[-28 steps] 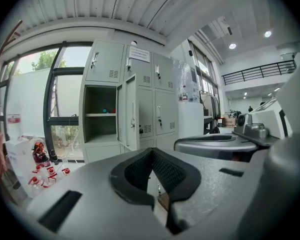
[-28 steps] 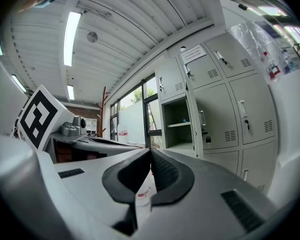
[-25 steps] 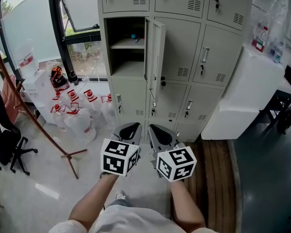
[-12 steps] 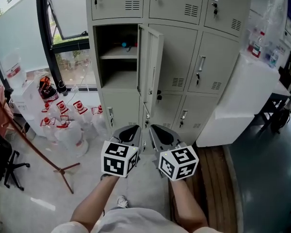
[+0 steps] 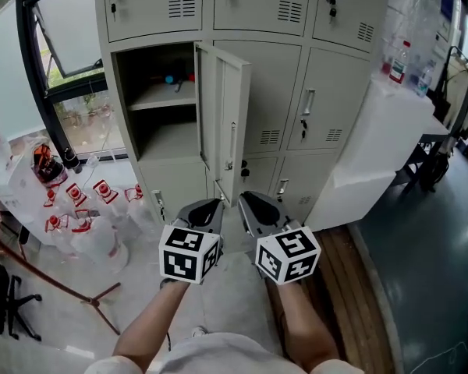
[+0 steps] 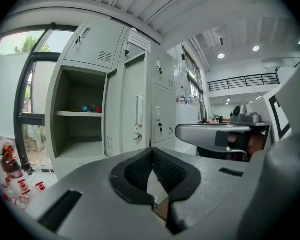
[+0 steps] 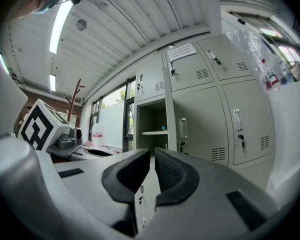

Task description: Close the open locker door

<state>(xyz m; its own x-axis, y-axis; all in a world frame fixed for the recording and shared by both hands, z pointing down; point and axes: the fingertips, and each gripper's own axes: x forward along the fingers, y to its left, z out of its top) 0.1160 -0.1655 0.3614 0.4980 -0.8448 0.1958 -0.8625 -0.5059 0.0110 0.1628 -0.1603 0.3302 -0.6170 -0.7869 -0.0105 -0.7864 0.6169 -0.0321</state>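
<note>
- Locker door (image 5: 222, 123) ahead of you: painted sheet metal with a smooth, pale satin coat. The locker bank (image 5: 257, 6) has the same finish.
- Door handle (image 5: 232, 145): bright metal, polished in look.
- Your left gripper (image 5: 207, 206) and right gripper (image 5: 251, 202): matt grey moulded plastic shells.
- Pads (image 6: 162, 171): black, finely ribbed, rubbery in look.
- Marker cubes (image 5: 189, 252): matt white faces with black print.
- Floor (image 5: 226, 294) beneath you: pale, smooth, faintly glossy.
- Wooden boards (image 5: 339, 287) at your right: brown, with the grain showing.
- Jugs (image 5: 90, 236) at your left: translucent plastic.
</note>
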